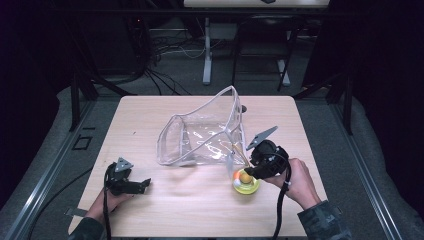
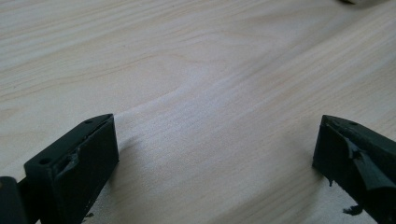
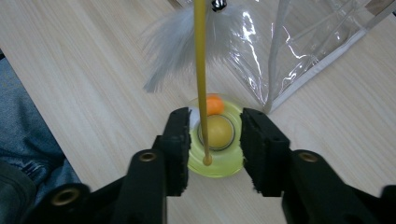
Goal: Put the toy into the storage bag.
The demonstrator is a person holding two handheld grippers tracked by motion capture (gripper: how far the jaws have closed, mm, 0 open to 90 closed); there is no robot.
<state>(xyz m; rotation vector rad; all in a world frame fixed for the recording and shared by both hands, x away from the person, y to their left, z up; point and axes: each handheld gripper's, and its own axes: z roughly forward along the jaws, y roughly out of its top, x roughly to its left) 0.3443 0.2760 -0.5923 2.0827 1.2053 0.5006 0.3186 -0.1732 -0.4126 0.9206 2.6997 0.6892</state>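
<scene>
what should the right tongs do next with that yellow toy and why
Probably lift the toy and carry it toward the open clear bag. The right tongs are shut on its round yellow base, its stick and feather point at the bag, and the bag's mouth gapes just beyond.

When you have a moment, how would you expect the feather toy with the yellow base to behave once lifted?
The feather toy will probably sway, since a thin stick rises from its round base. The white feathers look floppy. It seems light.
</scene>
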